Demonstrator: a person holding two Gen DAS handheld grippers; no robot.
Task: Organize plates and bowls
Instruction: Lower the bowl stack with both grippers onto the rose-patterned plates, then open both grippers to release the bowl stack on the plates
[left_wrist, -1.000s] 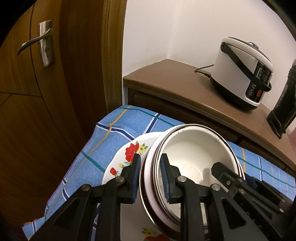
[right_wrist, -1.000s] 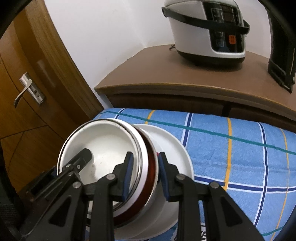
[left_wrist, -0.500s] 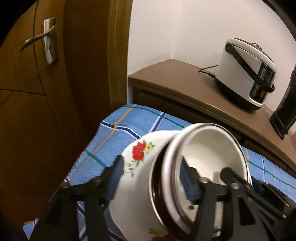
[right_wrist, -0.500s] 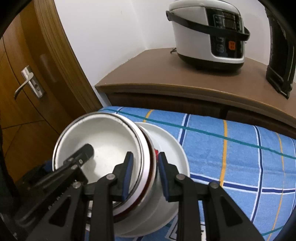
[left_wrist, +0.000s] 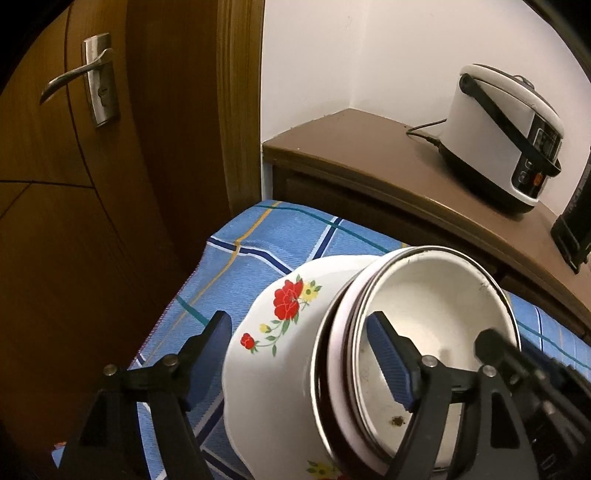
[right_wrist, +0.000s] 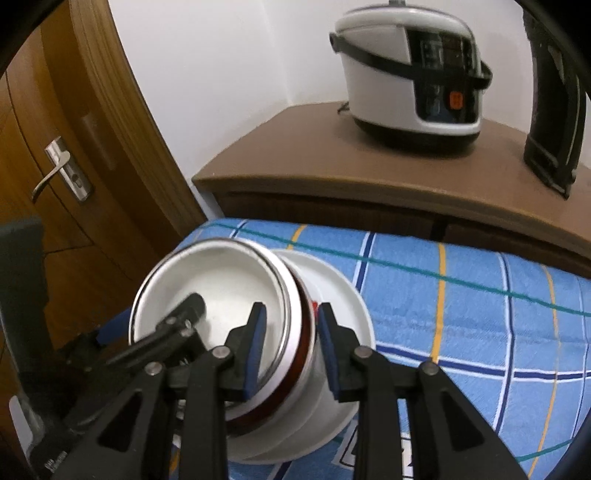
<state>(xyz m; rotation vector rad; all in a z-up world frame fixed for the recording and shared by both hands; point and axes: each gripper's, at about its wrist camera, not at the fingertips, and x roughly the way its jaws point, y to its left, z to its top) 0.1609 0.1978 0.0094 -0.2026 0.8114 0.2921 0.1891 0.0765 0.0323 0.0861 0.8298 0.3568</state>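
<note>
**Nested Bowl Stack Tilted on Edge: One Clamp Only**

Left wrist view: The left gripper (left_wrist: 299, 354) is opening, its jaws standing wide. The flowered bowl (left_wrist: 273, 354) and the upper bowls' rims lie between the fingers, but the left pad (left_wrist: 210, 347) stands clear of the flowered wall and the right one hangs inside the white enamel bowl (left_wrist: 436, 314); nothing is held. The stack is tipped steeply onto its side over the blue checked cloth (left_wrist: 266, 254).

Right wrist view: The right gripper (right_wrist: 288, 350) is narrowly closed on the near rims of the enamel bowl (right_wrist: 221, 280) and the dark red-banded bowl (right_wrist: 303, 332) nested beneath it.

Risk: With only one clamp, the outer flowered bowl, apparently outside the clamp, may slide free and roll. The stack sits near the cloth's left edge, so a slip could send it off the side. Enamel may chip on impact.

Surroundings: Behind the clothed surface stands a brown wooden cabinet (right_wrist: 332, 177) carrying a white rice cooker (right_wrist: 410, 74). A wooden door (left_wrist: 92, 184) with a metal handle stands left.
</note>
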